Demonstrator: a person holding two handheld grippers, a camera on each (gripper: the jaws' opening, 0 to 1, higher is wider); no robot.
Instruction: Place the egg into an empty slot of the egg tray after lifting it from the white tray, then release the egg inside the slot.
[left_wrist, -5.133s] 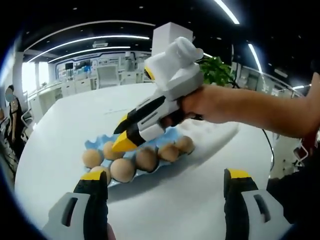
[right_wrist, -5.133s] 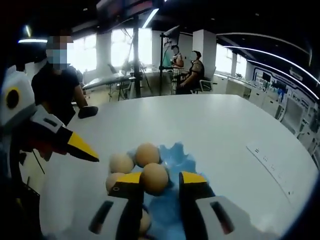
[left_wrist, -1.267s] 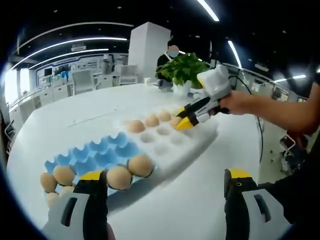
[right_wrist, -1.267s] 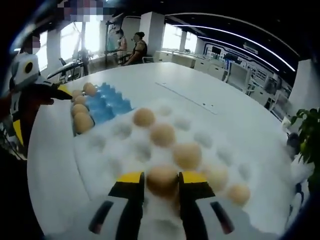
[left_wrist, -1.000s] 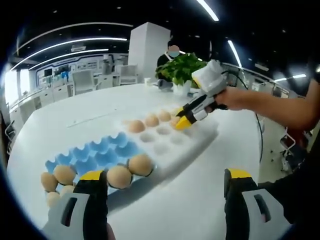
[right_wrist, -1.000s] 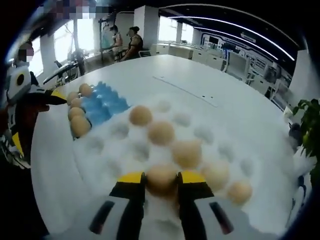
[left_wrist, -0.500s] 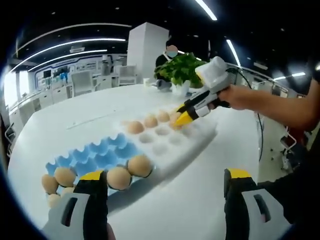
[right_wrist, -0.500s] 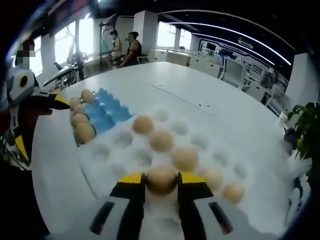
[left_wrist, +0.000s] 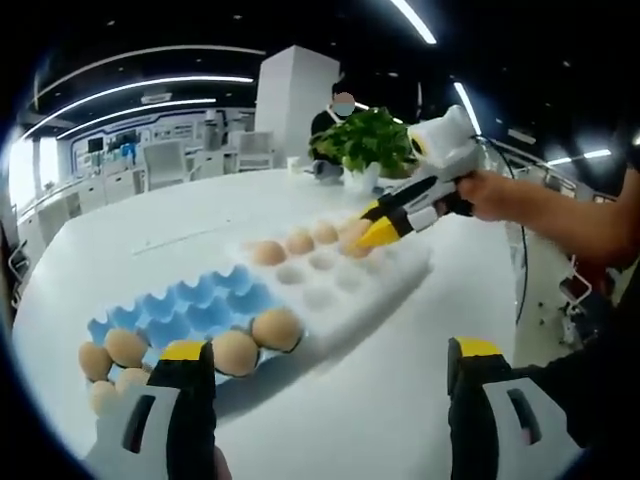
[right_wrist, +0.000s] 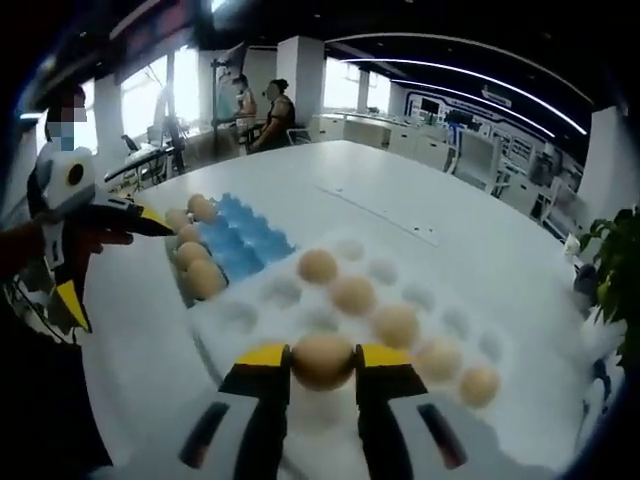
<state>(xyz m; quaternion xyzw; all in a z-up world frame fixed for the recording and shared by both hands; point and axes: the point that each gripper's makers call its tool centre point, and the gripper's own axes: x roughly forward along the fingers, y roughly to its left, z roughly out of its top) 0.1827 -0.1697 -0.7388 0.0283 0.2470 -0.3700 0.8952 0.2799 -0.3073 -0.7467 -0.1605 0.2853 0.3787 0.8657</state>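
My right gripper (right_wrist: 322, 362) is shut on a brown egg (right_wrist: 322, 361), held a little above the white tray (right_wrist: 290, 291). In the left gripper view that gripper (left_wrist: 375, 232) hangs over the tray's far end, the egg (left_wrist: 356, 233) at its tips. Several brown eggs (right_wrist: 397, 325) sit in a diagonal row in the white tray (left_wrist: 340, 290). The blue egg tray (right_wrist: 245, 245) lies beyond it, with several eggs (right_wrist: 204, 279) along one edge and open slots. My left gripper (left_wrist: 330, 365) stands open near the blue egg tray (left_wrist: 185, 305), nothing between its fingers.
Both trays rest on a large white round table (left_wrist: 380, 400). A potted green plant (left_wrist: 368, 138) stands at the table's far side. People stand in the background (right_wrist: 262, 115). My left gripper (right_wrist: 75, 205) appears at the left of the right gripper view.
My right gripper has lifted the egg up off the white tray and drawn back slightly. My left gripper stays open and nearly still.
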